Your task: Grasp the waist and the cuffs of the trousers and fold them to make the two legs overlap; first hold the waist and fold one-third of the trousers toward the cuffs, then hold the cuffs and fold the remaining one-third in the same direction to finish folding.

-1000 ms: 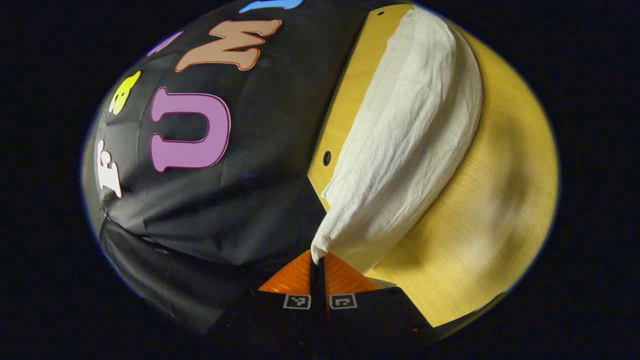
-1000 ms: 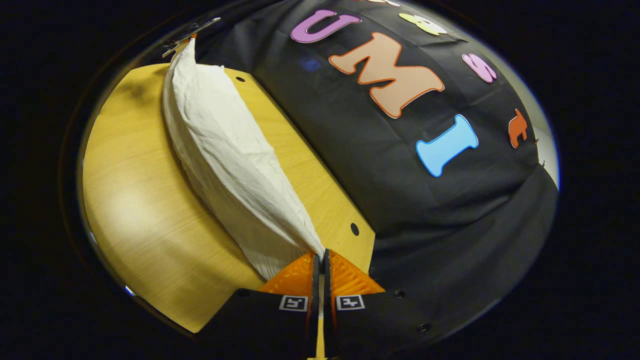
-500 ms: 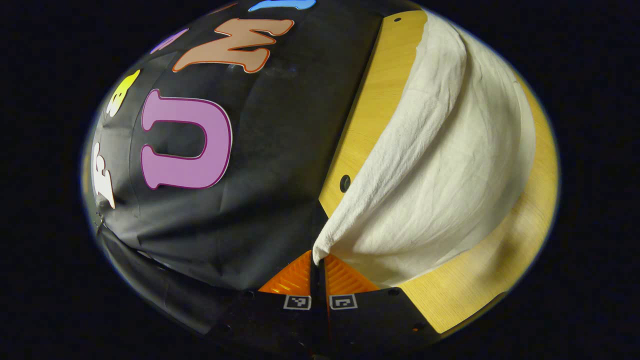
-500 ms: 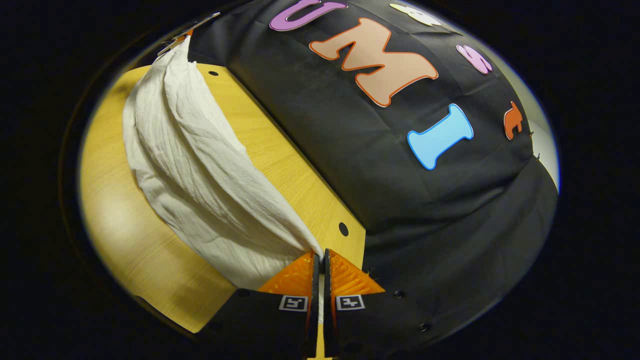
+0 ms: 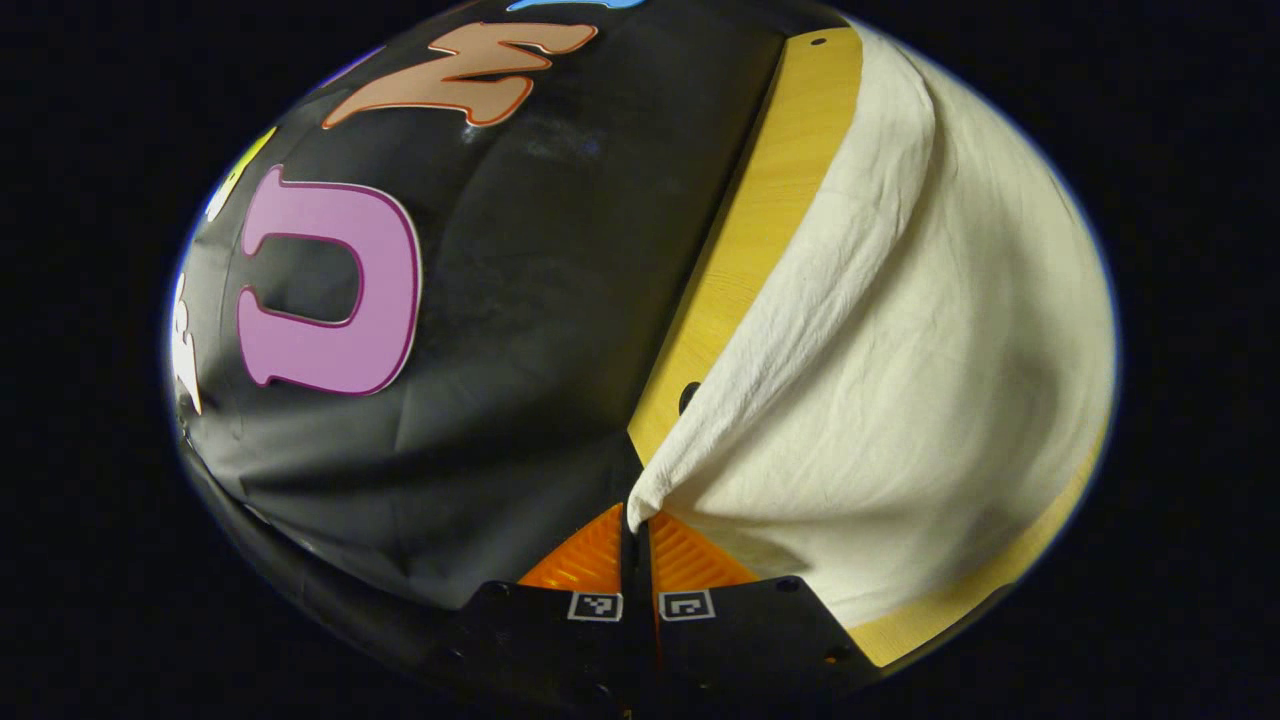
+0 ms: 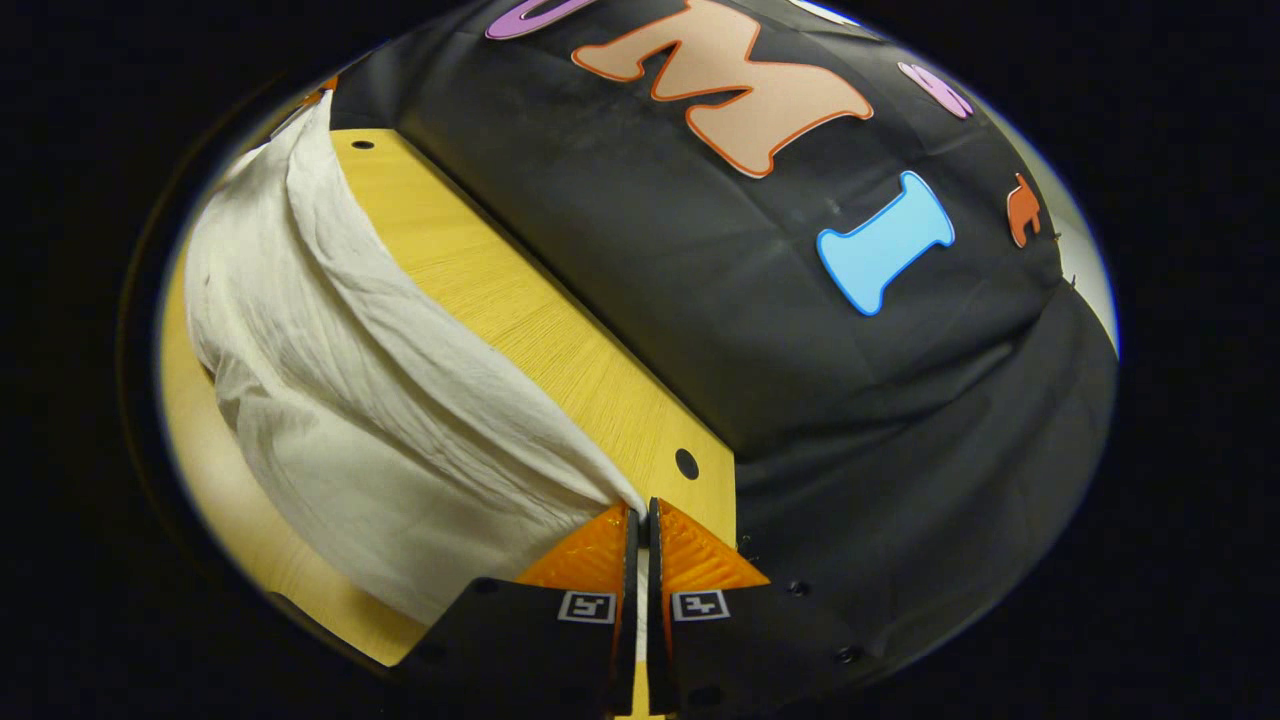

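Observation:
White trousers [image 5: 900, 380] hang as a broad sheet of creased cloth over the wooden table [image 5: 770, 210]. In the left gripper view, my left gripper [image 5: 636, 517] is shut on one corner of the cloth, which fans out to the right above the tabletop. In the right gripper view, my right gripper [image 6: 640, 510] is shut on another corner of the trousers [image 6: 350, 400], and the cloth stretches up and to the left toward the other gripper [image 6: 320, 90] at the far end. The held edge is lifted off the table; whether it is waist or cuff I cannot tell.
The table's far edge [image 6: 560, 300] runs along the black cloth wall, with small round holes [image 6: 686, 463] near that edge. A strip of bare wood [image 5: 960, 610] lies beneath the hanging cloth on the near side.
Both grippers have carried the held edge toward the table's far edge and lower. The cloth has spread wider and now covers much more of the tabletop in both views.

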Action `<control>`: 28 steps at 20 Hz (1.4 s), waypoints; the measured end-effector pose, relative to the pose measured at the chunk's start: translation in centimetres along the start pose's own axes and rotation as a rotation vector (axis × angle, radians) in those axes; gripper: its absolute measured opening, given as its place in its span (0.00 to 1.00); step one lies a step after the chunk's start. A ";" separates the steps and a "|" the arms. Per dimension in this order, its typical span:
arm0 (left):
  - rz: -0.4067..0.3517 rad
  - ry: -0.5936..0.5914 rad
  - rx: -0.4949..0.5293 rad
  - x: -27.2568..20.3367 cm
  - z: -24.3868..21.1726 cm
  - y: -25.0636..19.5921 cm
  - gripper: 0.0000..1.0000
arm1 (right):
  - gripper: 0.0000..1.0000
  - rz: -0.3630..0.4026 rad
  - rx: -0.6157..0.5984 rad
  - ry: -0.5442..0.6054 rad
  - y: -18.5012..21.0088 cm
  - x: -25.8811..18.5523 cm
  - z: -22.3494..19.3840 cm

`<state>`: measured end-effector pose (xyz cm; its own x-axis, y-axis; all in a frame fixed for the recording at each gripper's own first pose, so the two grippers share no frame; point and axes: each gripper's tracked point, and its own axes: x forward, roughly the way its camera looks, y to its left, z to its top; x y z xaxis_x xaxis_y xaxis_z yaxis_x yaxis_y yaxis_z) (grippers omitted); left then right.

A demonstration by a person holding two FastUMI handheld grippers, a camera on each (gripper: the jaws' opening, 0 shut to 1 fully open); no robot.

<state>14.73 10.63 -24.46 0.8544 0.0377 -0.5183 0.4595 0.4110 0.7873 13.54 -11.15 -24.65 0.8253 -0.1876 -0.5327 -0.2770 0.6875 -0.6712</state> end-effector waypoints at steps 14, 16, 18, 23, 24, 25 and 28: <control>-0.043 -0.055 -0.257 -0.6 1.5 -3.2 0.95 | 0.98 -0.034 0.338 0.007 -0.1 -0.8 -0.5; -0.015 -0.074 -0.344 -2.3 2.0 -2.5 0.95 | 0.98 -0.029 0.473 0.020 -0.9 -2.0 -2.0; 0.001 -0.097 -0.437 -4.0 2.7 -2.1 0.95 | 0.98 -0.025 0.590 0.056 -1.4 -2.8 -4.1; 0.031 -0.222 -0.699 -7.8 6.0 -1.3 0.95 | 0.98 -0.018 0.799 0.146 -0.6 -4.9 -8.7; 0.024 -0.235 -0.740 -8.7 6.3 -1.7 0.94 | 0.98 -0.015 0.834 0.161 -0.2 -5.2 -9.4; 0.015 -0.243 -0.774 -9.5 6.6 -1.9 0.95 | 0.98 -0.008 0.865 0.173 0.1 -5.4 -9.9; -0.002 -0.250 -0.872 -11.0 7.0 -2.4 0.95 | 0.98 0.007 0.977 0.210 1.4 -5.0 -10.9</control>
<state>5.93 2.83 -18.35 0.9281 -0.1208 -0.3521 0.2014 0.9585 0.2018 3.64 -16.90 -28.56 0.6956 -0.2366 -0.6784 0.3223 0.9466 0.0003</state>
